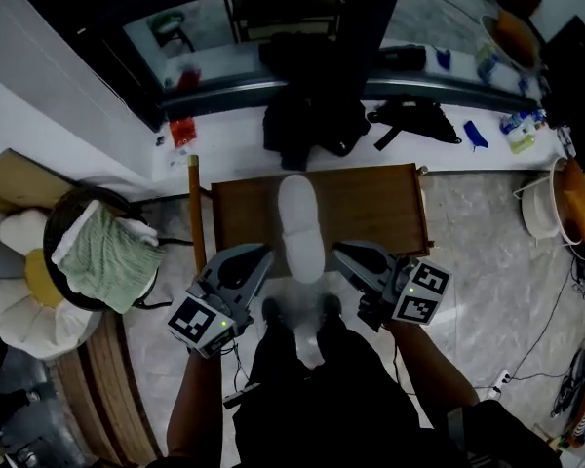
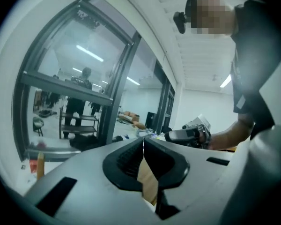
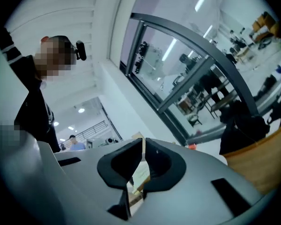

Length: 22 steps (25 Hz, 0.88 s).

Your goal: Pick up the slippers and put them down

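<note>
One white slipper [image 1: 299,226] lies lengthwise on the brown wooden table [image 1: 370,208], its near end at the table's front edge. My left gripper [image 1: 262,254] hangs just left of that near end, and my right gripper [image 1: 342,252] just right of it. Neither touches the slipper. Both point roughly level and away from me. In the left gripper view the left gripper [image 2: 143,142] has its tips together with nothing between them. The right gripper [image 3: 143,147] in its own view is likewise shut and empty. A second slipper does not show.
Black clothing [image 1: 312,115] and a black bag [image 1: 414,120] lie on the white ledge behind the table. A wooden stick [image 1: 192,213] stands at the table's left. A green towel [image 1: 107,256] drapes a round seat at left. A white bucket [image 1: 544,203] stands at right.
</note>
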Motion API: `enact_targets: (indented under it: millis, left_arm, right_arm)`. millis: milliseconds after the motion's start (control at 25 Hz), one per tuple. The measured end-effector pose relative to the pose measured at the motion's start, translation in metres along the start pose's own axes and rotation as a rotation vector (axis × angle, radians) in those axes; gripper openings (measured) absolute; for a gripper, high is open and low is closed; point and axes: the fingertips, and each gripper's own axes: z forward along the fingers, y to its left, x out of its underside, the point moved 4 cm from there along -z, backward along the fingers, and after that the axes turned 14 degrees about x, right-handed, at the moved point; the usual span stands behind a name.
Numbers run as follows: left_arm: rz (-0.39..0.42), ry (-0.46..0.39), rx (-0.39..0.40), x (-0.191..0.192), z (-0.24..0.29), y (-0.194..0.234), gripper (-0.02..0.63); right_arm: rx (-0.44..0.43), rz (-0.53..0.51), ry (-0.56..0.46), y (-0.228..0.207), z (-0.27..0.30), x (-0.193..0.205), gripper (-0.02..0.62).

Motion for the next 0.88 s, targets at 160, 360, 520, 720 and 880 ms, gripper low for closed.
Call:
enact_targets:
  millis: [160,360,520,720,880]
  left_arm:
    - [0.094,-0.045,-0.021,-0.063,-0.017,-0.011,0.013]
    - [0.257,-0.061,-0.027,-0.13,-0.042,-0.032,0.012]
    - [0.338,-0.046,-0.034,-0.158,-0.052,-0.053,0.012]
    - [0.368,-0.043,-0.047,-0.171,-0.063,-0.07,0.012]
    - [0.362,-0.035,-0.048,-0.165,-0.063,-0.072,0.012]
  right_arm:
    - [-0.042,-0.197,-0.158,0.038,-0.014,-0.068,0.035]
    - [-0.071,-0.338,-0.355,0.085,-0.037,-0.143,0.037]
    - [-0.098,-0.439,-0.434,0.119,-0.057,-0.177,0.037]
    - [-0.11,-0.515,-0.456,0.14,-0.074,-0.191,0.037]
    - [-0.118,-0.539,-0.427,0.144,-0.073,-0.185,0.035]
